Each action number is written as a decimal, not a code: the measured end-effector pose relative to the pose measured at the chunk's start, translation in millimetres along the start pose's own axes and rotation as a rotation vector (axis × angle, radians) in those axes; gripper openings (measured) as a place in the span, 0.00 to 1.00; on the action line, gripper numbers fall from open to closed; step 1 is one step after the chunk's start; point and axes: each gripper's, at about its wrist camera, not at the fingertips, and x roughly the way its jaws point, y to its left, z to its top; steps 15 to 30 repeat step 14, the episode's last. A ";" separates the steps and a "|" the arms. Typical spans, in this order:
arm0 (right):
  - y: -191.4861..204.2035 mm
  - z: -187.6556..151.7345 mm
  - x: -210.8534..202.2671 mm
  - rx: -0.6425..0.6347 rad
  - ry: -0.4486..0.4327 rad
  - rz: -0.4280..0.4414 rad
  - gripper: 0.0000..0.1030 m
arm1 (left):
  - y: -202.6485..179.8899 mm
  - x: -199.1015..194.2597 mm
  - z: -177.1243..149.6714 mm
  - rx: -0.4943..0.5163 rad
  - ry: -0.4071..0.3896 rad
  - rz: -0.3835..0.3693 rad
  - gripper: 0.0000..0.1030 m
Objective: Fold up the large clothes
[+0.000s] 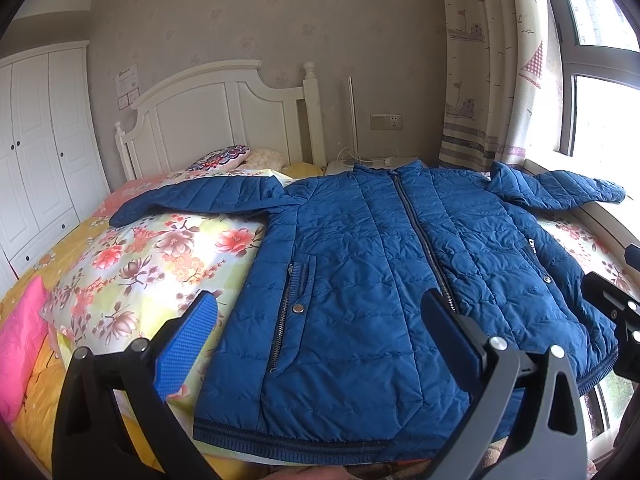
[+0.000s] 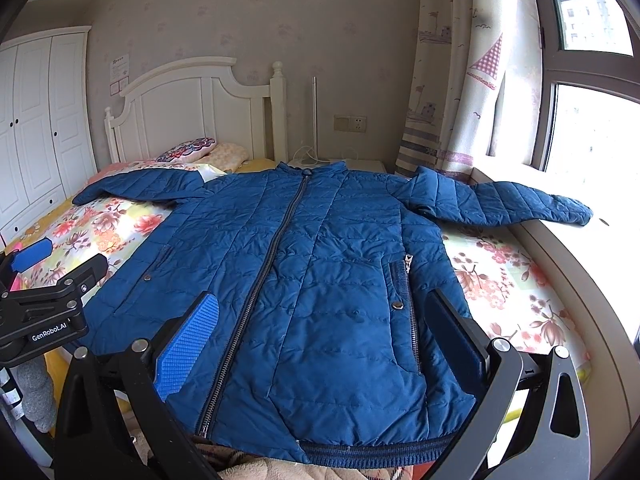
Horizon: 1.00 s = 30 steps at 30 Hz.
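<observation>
- The jacket (image 1: 384,264) lies face up and zipped on the bed (image 1: 168,248), spread flat, collar toward the headboard (image 1: 208,116) and hem nearest you.
- Its sleeves are stretched out to each side: the left sleeve (image 1: 192,200) rests on the flowered bedding, while the right sleeve (image 2: 512,204) reaches off the mattress onto the window ledge (image 2: 568,248).
- Your left gripper (image 1: 320,340) hovers above the lower front, its fingers (image 1: 186,344) wide apart and holding nothing.
- Your right gripper (image 2: 324,340) hangs over the hem on the other side of the zipper (image 2: 276,248), fingers likewise spread and empty. No fold looks begun yet.
- Mind the padding: this quilted shell is slick and puffy, so I'd judge a shallow pinch likely to slide off, or catch only the top layer and leave the back panel behind.
- The sleeve on the ledge may drag or snag at the mattress edge when you pull it inward, skewing the body.
- The hem sits right at the foot of the bed, so a tug toward you could slip the whole garment off.
- The two grippers are close together; each shows at the edge of the other's view, so crossing them during a fold risks a knock.
- A pillow (image 1: 220,160) lies beyond the collar, well apart from your working area.
</observation>
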 end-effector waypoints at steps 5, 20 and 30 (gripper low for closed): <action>-0.3 -0.3 0.3 -0.002 0.001 0.001 0.96 | 4.3 -1.4 -3.1 -0.026 -0.036 0.022 0.98; -0.8 -0.4 0.4 -0.004 0.001 0.006 0.96 | -2.0 6.6 -4.0 0.012 0.026 -0.004 0.98; -0.8 -0.4 0.4 -0.004 0.001 0.006 0.96 | -2.0 6.6 -4.0 0.012 0.026 -0.004 0.98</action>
